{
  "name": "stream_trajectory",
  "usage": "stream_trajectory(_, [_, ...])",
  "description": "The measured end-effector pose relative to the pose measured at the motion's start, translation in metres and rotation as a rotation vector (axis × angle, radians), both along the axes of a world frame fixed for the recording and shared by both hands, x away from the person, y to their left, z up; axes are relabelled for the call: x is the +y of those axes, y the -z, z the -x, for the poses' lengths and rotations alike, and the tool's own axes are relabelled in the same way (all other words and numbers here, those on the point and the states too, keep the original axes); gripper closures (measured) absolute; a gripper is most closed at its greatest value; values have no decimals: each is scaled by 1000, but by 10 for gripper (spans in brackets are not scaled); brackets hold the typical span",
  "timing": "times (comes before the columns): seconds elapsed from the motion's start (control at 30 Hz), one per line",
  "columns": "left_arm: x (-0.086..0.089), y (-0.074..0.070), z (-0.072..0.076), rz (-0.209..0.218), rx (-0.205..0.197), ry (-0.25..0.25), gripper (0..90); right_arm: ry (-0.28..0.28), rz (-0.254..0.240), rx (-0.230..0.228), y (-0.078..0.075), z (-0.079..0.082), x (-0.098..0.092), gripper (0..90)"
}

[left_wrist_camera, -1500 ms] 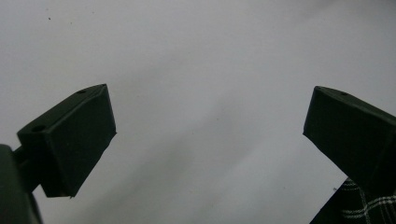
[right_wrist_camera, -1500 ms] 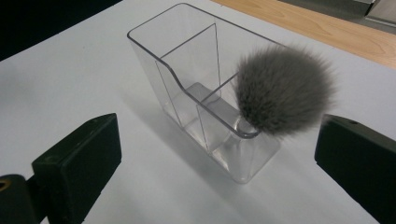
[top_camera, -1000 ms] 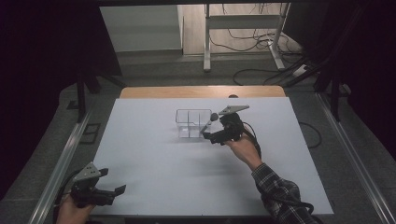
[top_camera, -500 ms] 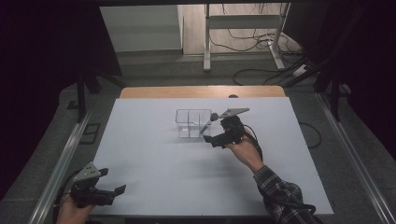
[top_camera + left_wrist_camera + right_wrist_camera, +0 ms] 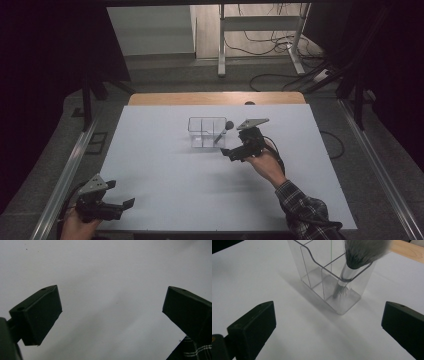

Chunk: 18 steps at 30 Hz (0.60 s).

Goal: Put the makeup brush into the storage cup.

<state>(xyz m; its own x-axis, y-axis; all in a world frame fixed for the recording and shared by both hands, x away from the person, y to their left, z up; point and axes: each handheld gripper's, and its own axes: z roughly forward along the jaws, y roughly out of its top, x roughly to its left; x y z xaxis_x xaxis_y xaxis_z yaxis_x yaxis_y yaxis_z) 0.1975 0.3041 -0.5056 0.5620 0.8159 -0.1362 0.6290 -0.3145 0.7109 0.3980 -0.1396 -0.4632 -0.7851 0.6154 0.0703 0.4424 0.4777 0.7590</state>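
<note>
Brush (image 5: 352,267) stands handle-down in a compartment of the clear organizer (image 5: 206,131) toward the tabletop's far edge; placing looks done. Right gripper (image 5: 231,152) released beside it; left gripper (image 5: 122,206) spread empty at the near-left corner.

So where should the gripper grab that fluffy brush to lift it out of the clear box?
Probably the shiny metal neck just under the bristles of the brush. It leans out over the rim of the clear organizer, so that part is free. The open right gripper could come from above at the leaning side, its jaws closing across the neck.
</note>
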Motion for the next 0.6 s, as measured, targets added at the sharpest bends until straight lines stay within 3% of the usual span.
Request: stream_trajectory(0.6, [0,0,0,1,1,-1,25,-2,28,-8,4,11,-13,0])
